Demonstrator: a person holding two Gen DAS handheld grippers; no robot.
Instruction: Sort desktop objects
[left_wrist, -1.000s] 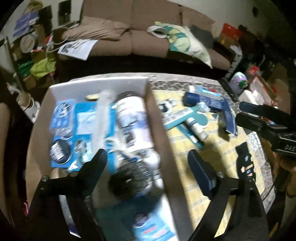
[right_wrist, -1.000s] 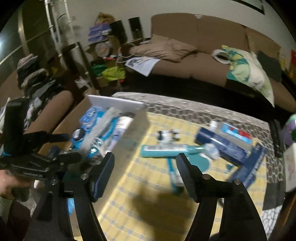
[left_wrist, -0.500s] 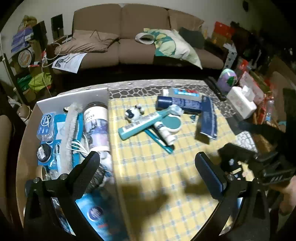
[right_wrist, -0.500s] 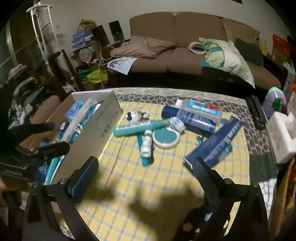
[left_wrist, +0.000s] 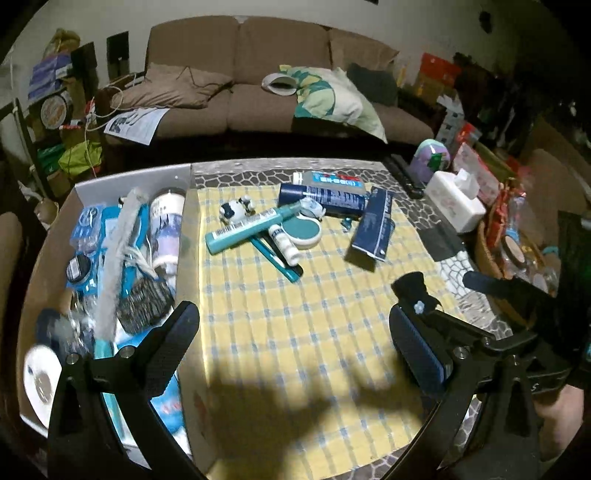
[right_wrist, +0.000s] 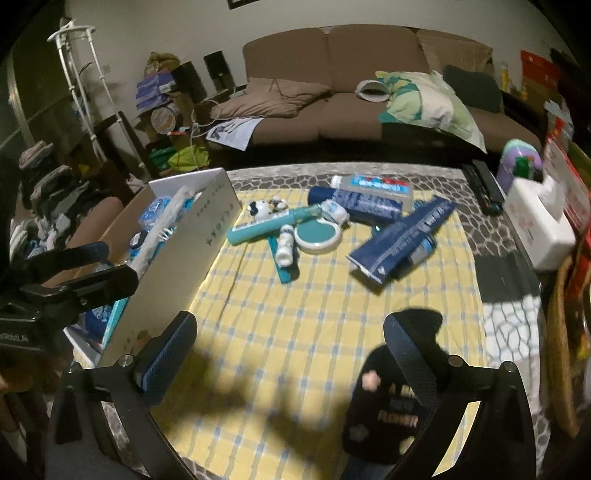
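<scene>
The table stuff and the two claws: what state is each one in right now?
Left claw: open, empty.
Right claw: open, empty.
Cardboard box: open-topped, already holding items.
Teal tube: lying flat, across the teal toothbrush.
Round teal compact: closed, flat.
Small white bottle: lying on its side.
Dark blue carton: lying down.
Tissue box: tissue sticking out.

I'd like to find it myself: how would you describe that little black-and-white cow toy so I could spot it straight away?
Start at the yellow checked cloth on the table, then look to the pile of toiletries at its far end. At the pile's near-left corner, close to the cardboard box, sits the cow figurine, just behind the teal tube. It is the only rounded, black-and-white animal shape among tubes and bottles.
</scene>
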